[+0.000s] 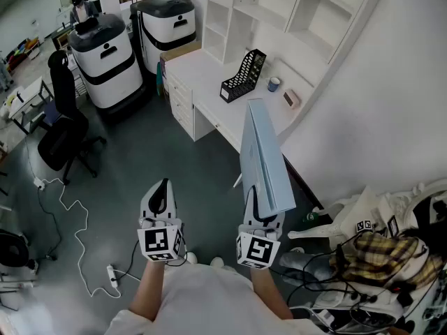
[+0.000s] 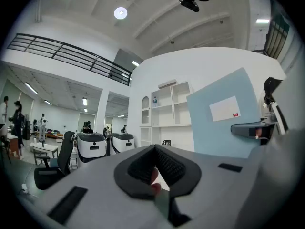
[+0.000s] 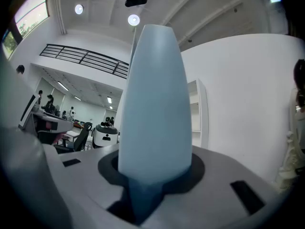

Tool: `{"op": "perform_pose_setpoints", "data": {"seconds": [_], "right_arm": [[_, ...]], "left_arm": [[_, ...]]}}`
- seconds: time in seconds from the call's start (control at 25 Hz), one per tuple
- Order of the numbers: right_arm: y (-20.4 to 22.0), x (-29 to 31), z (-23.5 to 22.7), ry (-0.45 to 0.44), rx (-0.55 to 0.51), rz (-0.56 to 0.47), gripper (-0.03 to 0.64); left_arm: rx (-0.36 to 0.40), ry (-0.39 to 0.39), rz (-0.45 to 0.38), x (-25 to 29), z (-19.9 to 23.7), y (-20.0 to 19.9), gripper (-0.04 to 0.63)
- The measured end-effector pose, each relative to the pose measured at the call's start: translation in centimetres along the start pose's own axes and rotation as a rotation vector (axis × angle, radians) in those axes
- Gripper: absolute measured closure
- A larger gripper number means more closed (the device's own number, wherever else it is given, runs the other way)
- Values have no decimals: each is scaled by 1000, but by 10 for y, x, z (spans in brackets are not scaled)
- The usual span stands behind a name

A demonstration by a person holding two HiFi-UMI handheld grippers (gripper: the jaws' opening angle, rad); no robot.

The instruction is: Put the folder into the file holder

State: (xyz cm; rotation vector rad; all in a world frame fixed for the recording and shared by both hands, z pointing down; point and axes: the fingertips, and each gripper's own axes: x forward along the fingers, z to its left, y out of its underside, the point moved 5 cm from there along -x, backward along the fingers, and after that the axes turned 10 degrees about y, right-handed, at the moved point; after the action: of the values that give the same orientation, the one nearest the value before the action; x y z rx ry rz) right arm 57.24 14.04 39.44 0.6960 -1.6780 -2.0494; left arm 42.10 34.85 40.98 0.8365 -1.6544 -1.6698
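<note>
A long light-blue folder (image 1: 260, 152) stands on edge in my right gripper (image 1: 260, 213), which is shut on its near end. The folder points away toward the white desk. In the right gripper view the folder (image 3: 155, 104) rises straight out from between the jaws and fills the middle. A black mesh file holder (image 1: 244, 75) stands on the desk beyond the folder's far end, well apart from it. My left gripper (image 1: 164, 185) hangs beside the right one over the floor, shut with nothing in it (image 2: 155, 148). The folder's flat side (image 2: 221, 116) with a white label shows in the left gripper view.
The white desk (image 1: 202, 75) with drawers also bears a blue mug (image 1: 274, 84). White shelves (image 1: 279, 5) stand behind it. Two white-and-black machines (image 1: 105, 58) and a black office chair (image 1: 63, 131) stand at left. Cables (image 1: 77, 222) lie on the floor, a plaid cloth (image 1: 380, 253) at right.
</note>
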Motion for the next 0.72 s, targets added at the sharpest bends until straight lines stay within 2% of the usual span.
{"op": "perform_pose_setpoints", "data": {"seconds": [0.24, 0.44, 0.72], "right_arm": [[3, 5, 2, 5, 1, 7, 479], [1, 6, -2, 34, 61, -6, 477], [1, 15, 18, 45, 41, 2, 477]], "left_arm": [[7, 4, 9, 6, 2, 4, 603], [12, 13, 16, 8, 4, 6, 603], [27, 27, 25, 12, 27, 11, 603]]}}
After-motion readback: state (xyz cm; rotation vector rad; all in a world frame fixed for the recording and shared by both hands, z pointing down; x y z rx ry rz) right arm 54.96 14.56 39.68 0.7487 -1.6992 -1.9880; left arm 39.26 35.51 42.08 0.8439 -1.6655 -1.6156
